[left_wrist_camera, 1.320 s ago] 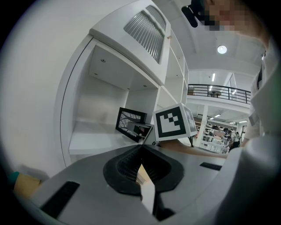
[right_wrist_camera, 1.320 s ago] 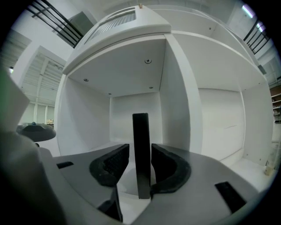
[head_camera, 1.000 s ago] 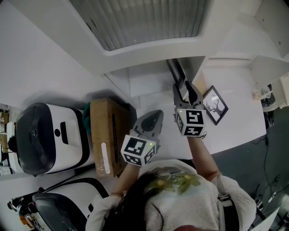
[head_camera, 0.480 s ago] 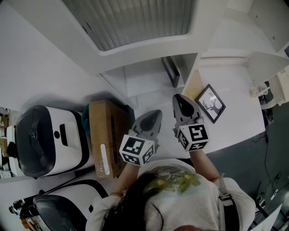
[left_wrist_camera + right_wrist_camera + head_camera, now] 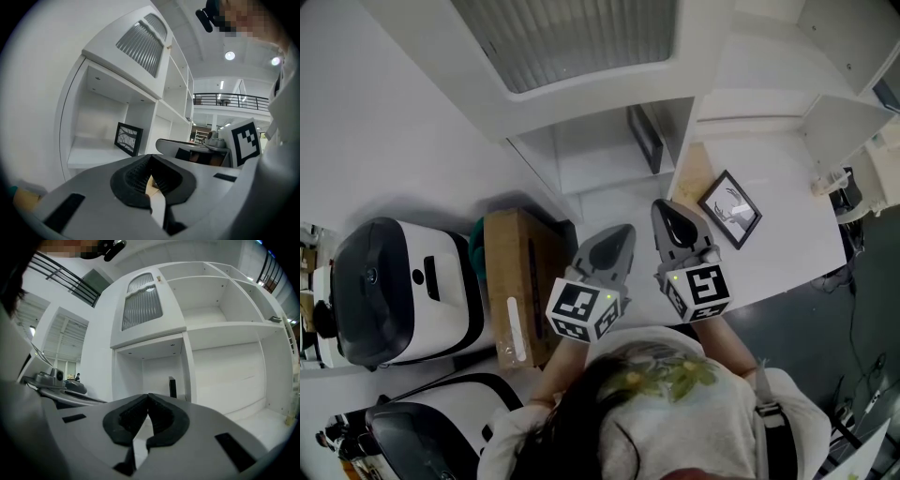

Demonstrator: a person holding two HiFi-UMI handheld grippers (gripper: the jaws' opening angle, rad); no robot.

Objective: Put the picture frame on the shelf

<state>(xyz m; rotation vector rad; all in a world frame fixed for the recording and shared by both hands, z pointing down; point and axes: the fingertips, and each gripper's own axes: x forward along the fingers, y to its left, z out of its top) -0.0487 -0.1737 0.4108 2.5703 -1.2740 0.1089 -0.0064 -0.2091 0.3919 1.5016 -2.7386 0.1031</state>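
Standing upright on the floor of a low open compartment of the white shelf unit [image 5: 89, 154], the black picture frame [image 5: 129, 139] is sitting close to the compartment's right wall, with neither gripper touching it. A ribbed grey panel [image 5: 140, 40] is showing directly above that compartment.

The left gripper [image 5: 625, 234] is hovering in front of the shelf unit, pointing toward the compartment. Its fingers [image 5: 166, 176] are pressing together at the tips and are holding nothing.

The right gripper [image 5: 662, 210] is hovering just beside the left one, on its right, and is aiming at the same compartment, where the frame is appearing edge-on. Its fingers [image 5: 161, 418] are also meeting at the tips, gripping nothing.

A second picture frame [image 5: 729, 208] is lying flat on the white bench [image 5: 787, 187] to the right of the right gripper, near it but not touching.

A brown cardboard box [image 5: 517, 281] is sitting to the left of the left gripper, and a white-and-black machine [image 5: 389, 286] is standing just beyond the box.
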